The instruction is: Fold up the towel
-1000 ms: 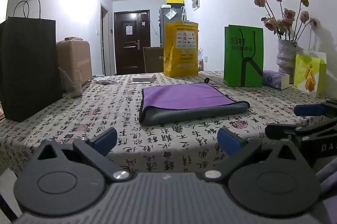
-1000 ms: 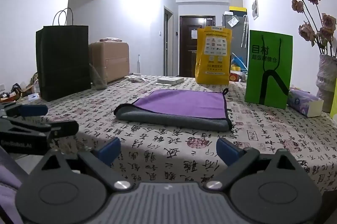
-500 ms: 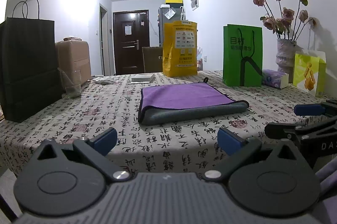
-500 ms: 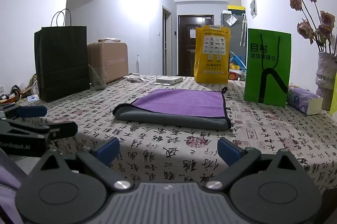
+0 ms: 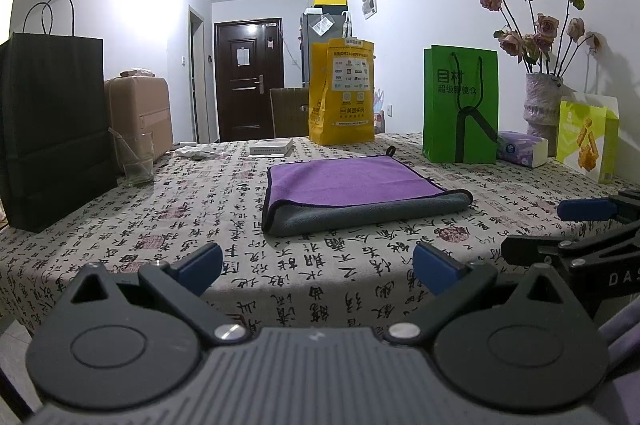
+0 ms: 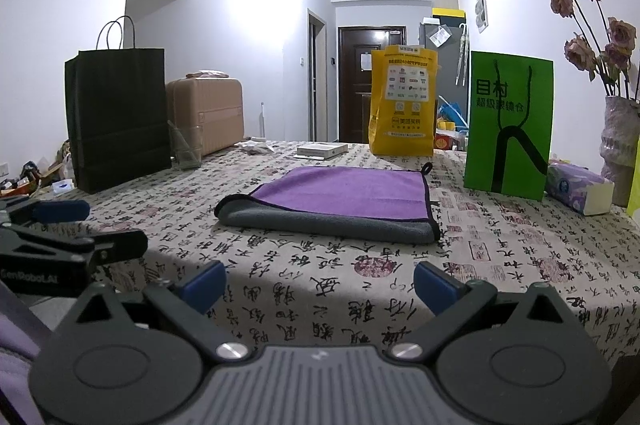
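Both my grippers, left gripper [image 5: 316,265] and right gripper [image 6: 320,283], hang spread wide, holding nothing. Ahead, well apart from them, the folded purple towel [image 5: 356,185] lies flat on the tablecloth [image 5: 160,225].

My left gripper's body hides the near edge of the calligraphy-print tablecloth [image 5: 168,225]. The folded purple-and-grey towel's [image 5: 352,185] underside stays unseen. At the right edge, the dried pink roses [image 6: 600,37] are cut off. The green paper bag [image 6: 510,121] partly hides the tissue pack [image 6: 576,187].
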